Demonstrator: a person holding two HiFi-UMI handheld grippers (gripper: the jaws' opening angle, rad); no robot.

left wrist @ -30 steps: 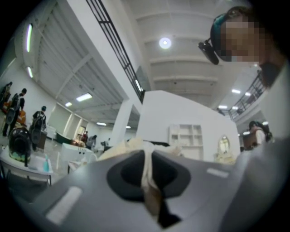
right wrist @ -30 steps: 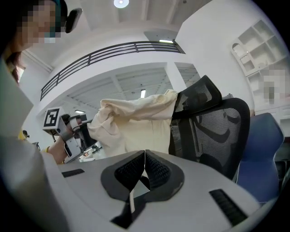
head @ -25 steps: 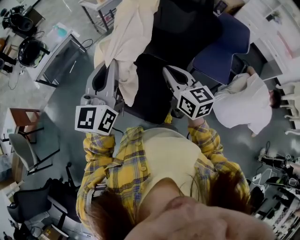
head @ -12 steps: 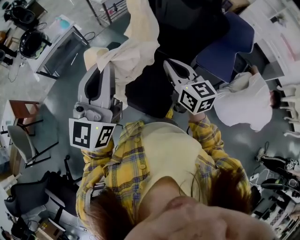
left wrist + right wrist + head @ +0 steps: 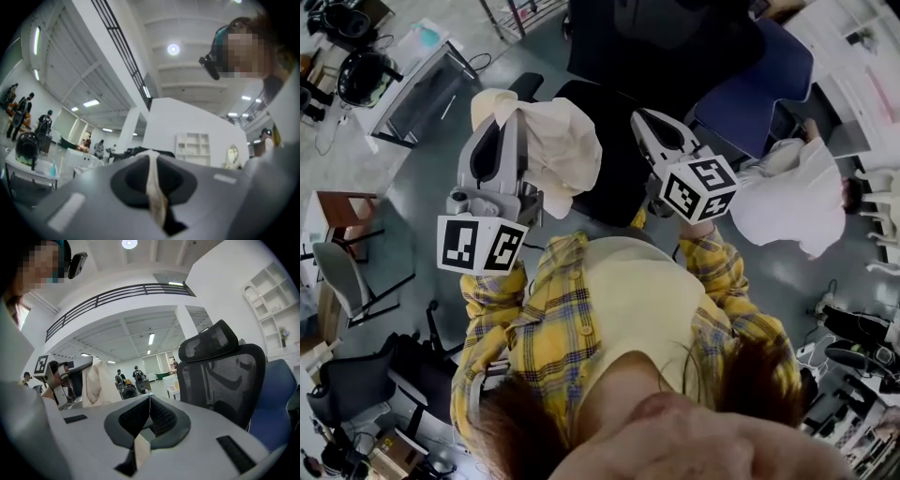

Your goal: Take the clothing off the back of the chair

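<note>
The cream clothing (image 5: 551, 150) hangs bunched from my left gripper (image 5: 508, 127), which is shut on a fold of it. In the left gripper view a cream strip of the cloth (image 5: 153, 190) runs between the shut jaws of that gripper (image 5: 151, 154). The black mesh chair (image 5: 649, 56) stands just beyond, its back bare. My right gripper (image 5: 639, 117) is shut, close to the chair's front edge and right of the cloth. From the right gripper (image 5: 150, 397) I see the chair's back and headrest (image 5: 220, 376) at right, and the clothing (image 5: 96, 385) dangling at left.
A blue chair (image 5: 759, 84) stands right of the black one. A person in white (image 5: 787, 202) crouches at far right. Top left there is a desk (image 5: 417, 103) with a helmet (image 5: 358, 80). A wooden stool (image 5: 342, 234) and a grey chair (image 5: 342, 286) stand at left.
My left gripper has drawn the clothing off the chair's back and towards me; the cloth now hangs bunched from it instead of lying draped over the chair. The right gripper has hardly moved.
</note>
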